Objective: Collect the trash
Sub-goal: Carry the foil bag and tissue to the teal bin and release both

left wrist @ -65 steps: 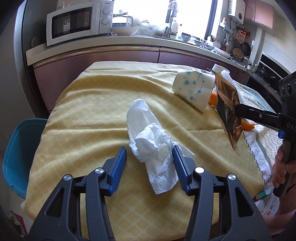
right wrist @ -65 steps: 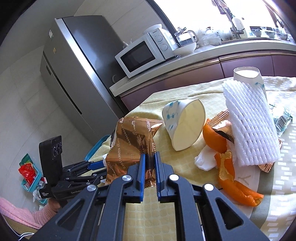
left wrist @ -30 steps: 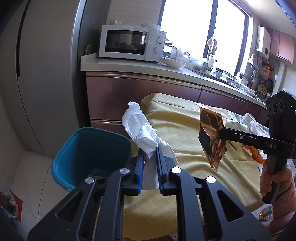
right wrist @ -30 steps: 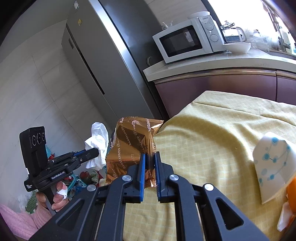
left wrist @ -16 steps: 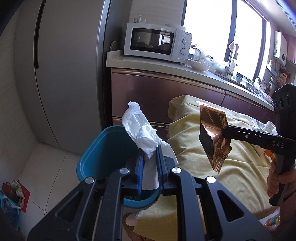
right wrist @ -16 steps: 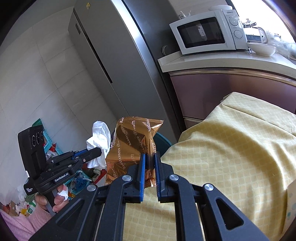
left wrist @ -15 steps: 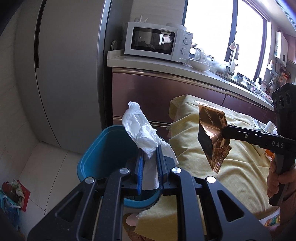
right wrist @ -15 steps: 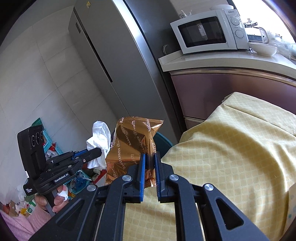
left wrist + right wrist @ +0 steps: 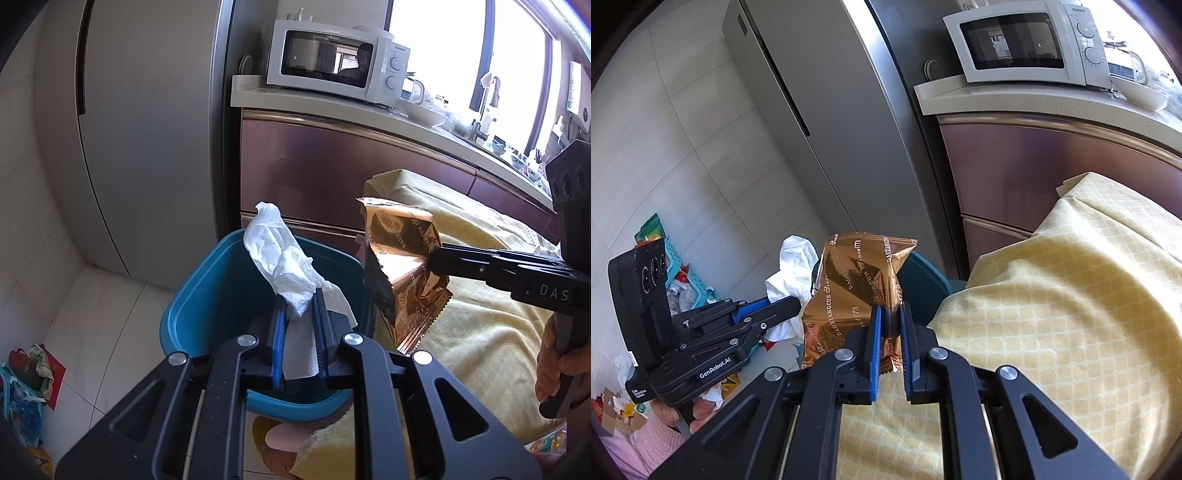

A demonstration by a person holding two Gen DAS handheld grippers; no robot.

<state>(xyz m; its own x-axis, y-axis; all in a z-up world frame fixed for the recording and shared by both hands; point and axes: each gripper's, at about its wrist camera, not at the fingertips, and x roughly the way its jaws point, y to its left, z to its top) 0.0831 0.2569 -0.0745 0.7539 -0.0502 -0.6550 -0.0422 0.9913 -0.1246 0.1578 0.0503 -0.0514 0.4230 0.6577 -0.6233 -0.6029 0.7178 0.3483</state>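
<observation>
Gold wrapper [image 9: 855, 295] in right gripper [image 9: 887, 314]: "DAOXIANGCUN Since 1773" repeated across foil, partly creased; same wording reads reversed on wrapper [image 9: 402, 266] in left wrist view.
Left gripper [image 9: 798, 308] body, near left: "GenRobot.AI" in white; smaller label below, too small to read.
Right gripper [image 9: 436, 258] arm: "DAS", cut by frame edge.
Microwave [image 9: 338, 75], far: brand by dials, too small to read.

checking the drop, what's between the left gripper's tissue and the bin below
Nothing. In the left wrist view the tissue, pinched in the left gripper, hangs over the open blue bin; the wrapper is off to the side.
</observation>
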